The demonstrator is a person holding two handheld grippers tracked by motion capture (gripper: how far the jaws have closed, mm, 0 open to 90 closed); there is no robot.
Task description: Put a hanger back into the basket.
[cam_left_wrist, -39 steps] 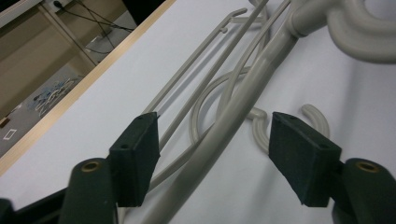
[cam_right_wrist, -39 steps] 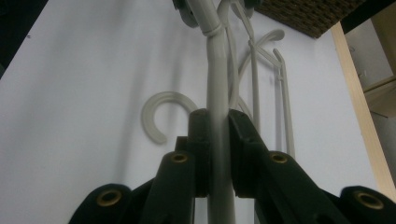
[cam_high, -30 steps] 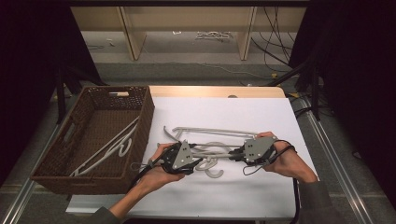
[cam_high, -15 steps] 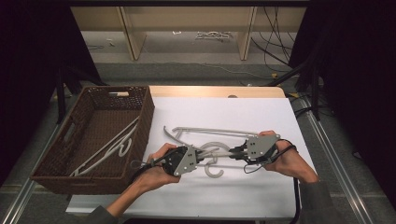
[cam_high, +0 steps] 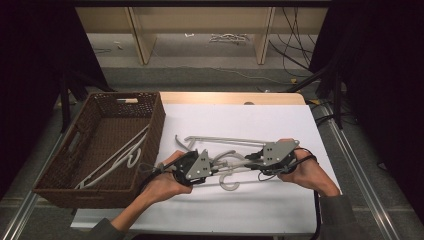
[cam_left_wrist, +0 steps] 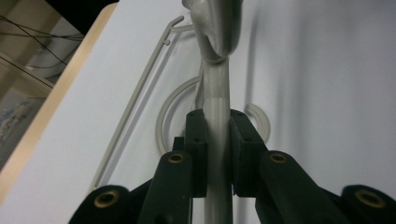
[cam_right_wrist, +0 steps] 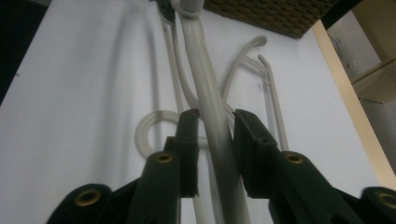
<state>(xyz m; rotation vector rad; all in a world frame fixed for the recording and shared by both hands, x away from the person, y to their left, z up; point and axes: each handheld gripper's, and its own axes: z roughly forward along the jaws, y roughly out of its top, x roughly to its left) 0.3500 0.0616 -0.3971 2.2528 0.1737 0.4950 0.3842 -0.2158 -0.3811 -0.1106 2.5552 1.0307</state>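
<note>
A person holds a grey plastic hanger (cam_high: pixel 235 165) just above the white worktop (cam_high: pixel 280 125), between both grippers. The left gripper (cam_left_wrist: pixel 215 151) has its fingers clamped on the hanger's arm; the right gripper (cam_right_wrist: pixel 215 154) has just been opening, its fingers slack around the bar. The handover seems under way; next, likely a carry to the wicker basket (cam_high: pixel 150 125) at the left.

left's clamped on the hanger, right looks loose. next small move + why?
Probably draw the right gripper back off the hanger: its jaws have just been opening and stand off the bar, while the left gripper is shut on it and can then carry it toward the basket, where other hangers lie.
</note>
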